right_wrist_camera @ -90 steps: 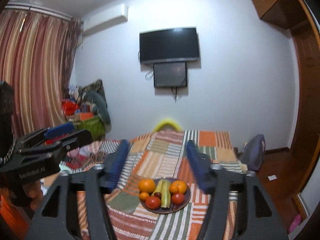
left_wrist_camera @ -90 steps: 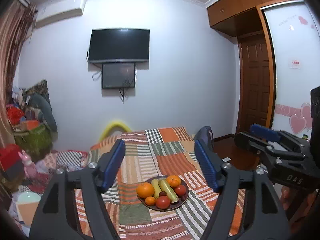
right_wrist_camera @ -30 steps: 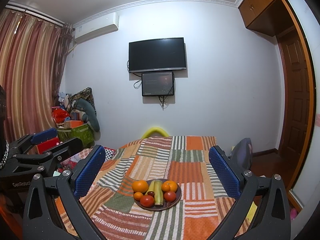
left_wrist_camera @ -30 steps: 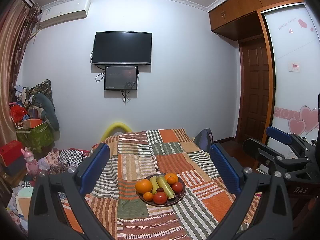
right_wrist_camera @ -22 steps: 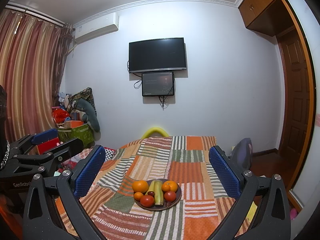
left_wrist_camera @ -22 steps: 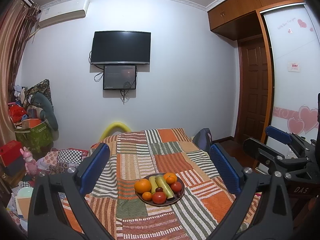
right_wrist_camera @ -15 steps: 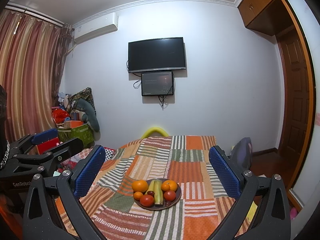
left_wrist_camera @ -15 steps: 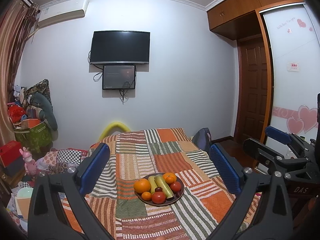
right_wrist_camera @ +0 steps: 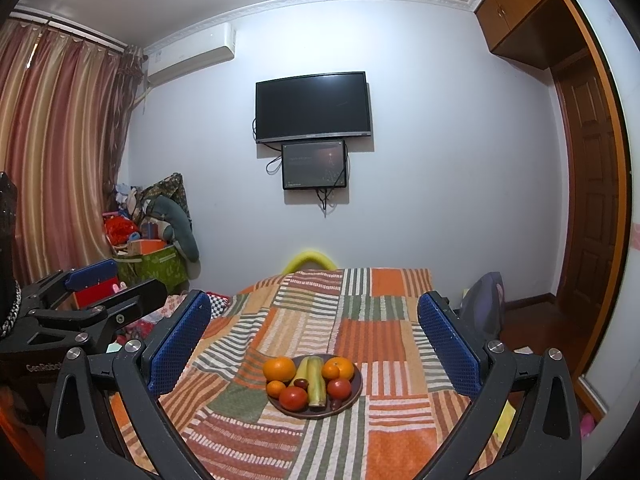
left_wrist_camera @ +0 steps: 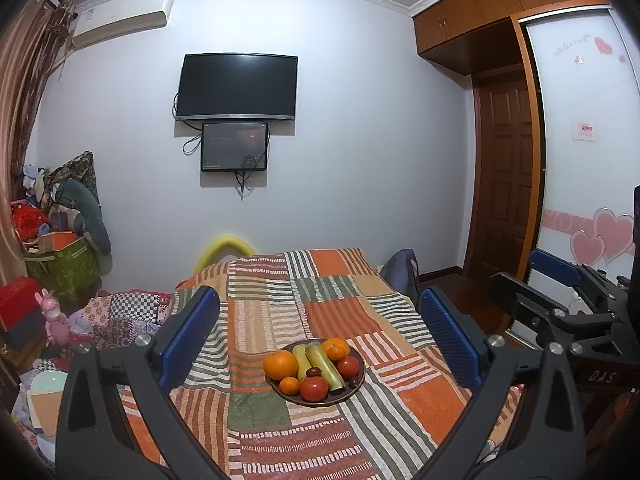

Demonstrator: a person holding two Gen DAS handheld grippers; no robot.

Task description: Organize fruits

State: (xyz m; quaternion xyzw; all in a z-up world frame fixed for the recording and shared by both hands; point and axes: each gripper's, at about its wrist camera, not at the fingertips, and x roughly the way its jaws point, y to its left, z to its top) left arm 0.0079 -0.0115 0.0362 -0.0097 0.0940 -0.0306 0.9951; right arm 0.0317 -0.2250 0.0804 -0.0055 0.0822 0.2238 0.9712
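A dark plate (left_wrist_camera: pixel 357 387) (right_wrist_camera: pixel 356 394) with fruit sits on a patchwork striped blanket (left_wrist_camera: pixel 264 320) (right_wrist_camera: pixel 372 336). On it lie a large orange (left_wrist_camera: pixel 280 364) (right_wrist_camera: pixel 279 369), a smaller orange (left_wrist_camera: pixel 335 349) (right_wrist_camera: pixel 338 369), a tiny orange (left_wrist_camera: pixel 289 385), two red tomatoes (left_wrist_camera: pixel 314 389) (right_wrist_camera: pixel 293 398), and two yellow-green stalks (left_wrist_camera: pixel 325 364) (right_wrist_camera: pixel 315 380). My left gripper (left_wrist_camera: pixel 320 338) is open, empty, held above and short of the plate. My right gripper (right_wrist_camera: pixel 314 340) is likewise open and empty. Each gripper also shows at the edge of the other's view.
The blanket covers a bed or table that runs back to a white wall with a TV (left_wrist_camera: pixel 237 87). A green box and piled clutter (left_wrist_camera: pixel 60 256) stand at the left. A purple bag (right_wrist_camera: pixel 484 304) and a wooden door (left_wrist_camera: pixel 504 184) are at the right.
Both grippers' jaws opened wide compared with three seconds ago and the views pulled back slightly. Over the last second almost nothing has moved.
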